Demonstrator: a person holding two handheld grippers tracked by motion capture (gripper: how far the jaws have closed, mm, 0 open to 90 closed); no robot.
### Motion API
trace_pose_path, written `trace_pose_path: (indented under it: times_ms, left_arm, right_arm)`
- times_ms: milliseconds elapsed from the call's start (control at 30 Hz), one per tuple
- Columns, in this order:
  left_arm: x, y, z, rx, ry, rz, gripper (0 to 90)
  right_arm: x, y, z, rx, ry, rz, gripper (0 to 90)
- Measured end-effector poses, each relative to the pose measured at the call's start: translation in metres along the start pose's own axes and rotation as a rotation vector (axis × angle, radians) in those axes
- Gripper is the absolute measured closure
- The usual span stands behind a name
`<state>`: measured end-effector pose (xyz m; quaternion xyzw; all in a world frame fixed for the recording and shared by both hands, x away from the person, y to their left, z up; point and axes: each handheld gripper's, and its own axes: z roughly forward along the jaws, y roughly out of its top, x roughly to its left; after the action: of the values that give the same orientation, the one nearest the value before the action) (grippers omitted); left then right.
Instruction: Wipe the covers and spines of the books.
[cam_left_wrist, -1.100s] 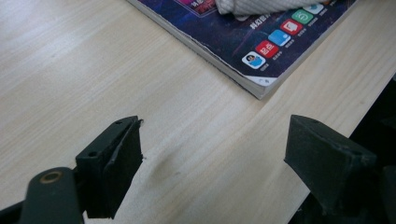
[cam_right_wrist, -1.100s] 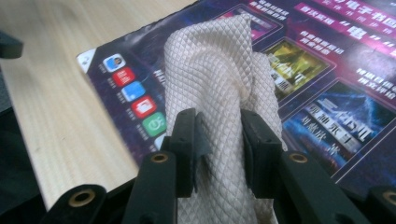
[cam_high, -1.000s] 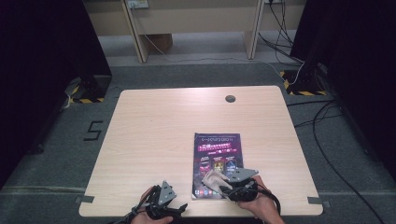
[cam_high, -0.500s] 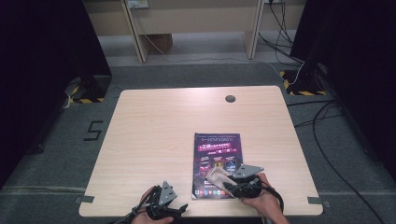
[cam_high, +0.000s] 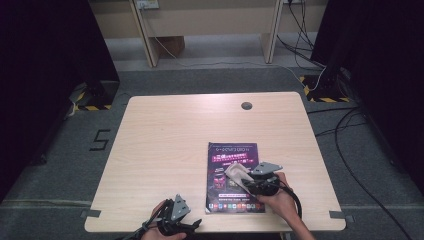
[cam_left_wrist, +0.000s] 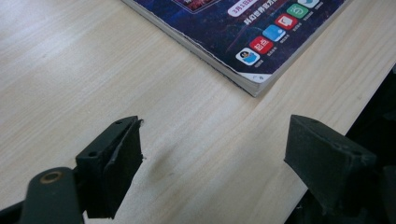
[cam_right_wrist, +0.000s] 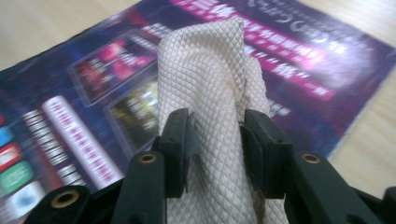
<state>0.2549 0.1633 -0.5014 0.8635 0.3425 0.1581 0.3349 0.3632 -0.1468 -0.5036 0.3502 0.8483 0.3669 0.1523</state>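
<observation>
A purple magazine (cam_high: 232, 155) lies flat on the wooden table (cam_high: 170, 140), right of centre. My right gripper (cam_high: 246, 180) rests over its lower half, jaws pressed on a cream, diamond-textured cloth (cam_high: 237, 172) that lies on the cover. The right gripper view has the cloth (cam_right_wrist: 210, 70) bunched between the two black jaws of that gripper (cam_right_wrist: 217, 135). These jaws have just been opening, and the cloth still touches both. My left gripper (cam_high: 192, 224) sits at the table's front edge. In its own view this gripper (cam_left_wrist: 215, 154) stands wide open over bare wood, near the magazine's corner (cam_left_wrist: 252, 79).
A dark round grommet (cam_high: 246, 105) sits near the table's far edge. Beyond the table are wooden furniture legs (cam_high: 270, 30), loose cables (cam_high: 350, 125) on the grey floor at the right, and dark curtains on both sides.
My right gripper has slid with the cloth up the magazine cover, away from the person. My left gripper has stayed in place.
</observation>
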Motion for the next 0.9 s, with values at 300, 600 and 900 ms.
trace_pose_path:
  times_ms: [300,600,900]
  left_arm:
    - [0.0,0.001,0.0,-0.008,-0.001,0.0,18.1]
    - [0.0,0.0,0.0,-0.004,0.0,-0.001,18.1]
    - [0.0,0.0,-0.002,-0.006,0.001,0.003,18.2]
  right_arm:
    - [-0.027,0.006,0.009,-0.023,-0.085,0.052,59.9]
    - [-0.041,0.009,0.014,-0.036,-0.117,0.062,56.9]
    - [-0.037,0.01,0.013,-0.027,-0.146,0.03,57.8]
